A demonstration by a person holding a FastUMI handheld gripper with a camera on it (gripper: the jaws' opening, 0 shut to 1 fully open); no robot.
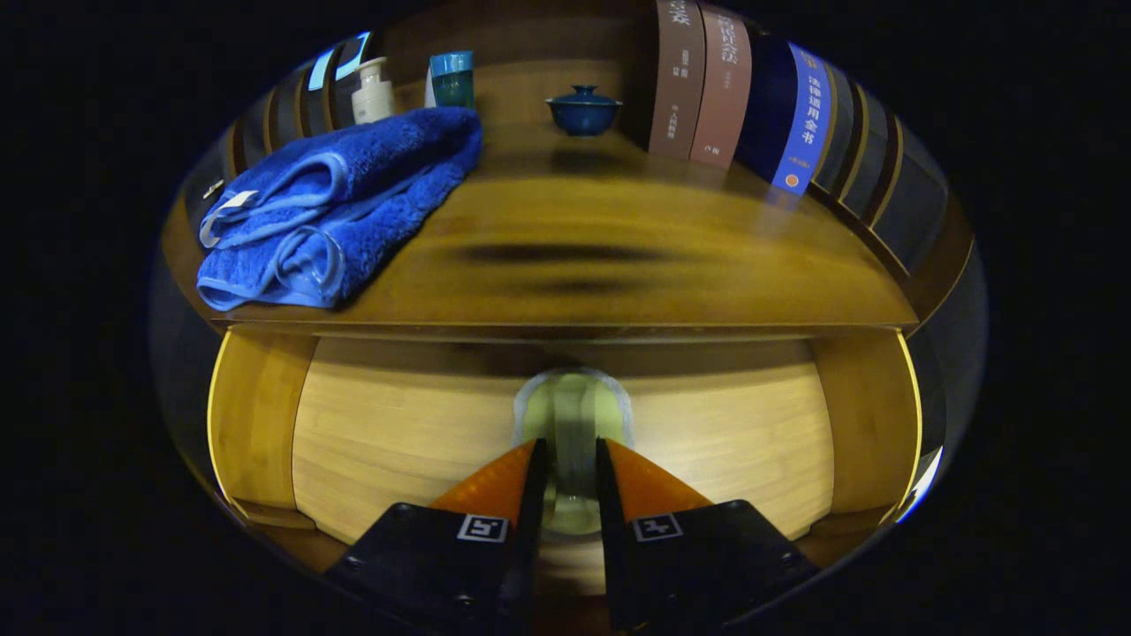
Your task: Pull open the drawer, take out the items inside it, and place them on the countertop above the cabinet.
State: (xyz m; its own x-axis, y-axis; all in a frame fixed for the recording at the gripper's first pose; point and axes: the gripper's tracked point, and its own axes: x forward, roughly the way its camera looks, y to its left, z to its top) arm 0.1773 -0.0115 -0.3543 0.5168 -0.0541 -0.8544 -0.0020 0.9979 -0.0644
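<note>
The pale wooden drawer front (406, 433) sits just under the countertop's (618, 230) front lip, with a band of shadow along its top. At its middle is a translucent, pale green handle (573, 402) with a clear upright bar. My gripper (570, 446) is shut on that bar, one finger pressing on each side. The drawer's inside is hidden, and I cannot tell how far out the drawer stands. A folded blue towel (336, 203) lies on the countertop, up and to the left of the fingers.
At the back of the countertop stand a white pump bottle (373, 90), a teal cup (452, 78) and a dark blue lidded bowl (583, 109). A row of upright books (724, 88) lines the back right. Cabinet side panels (256, 415) flank the drawer.
</note>
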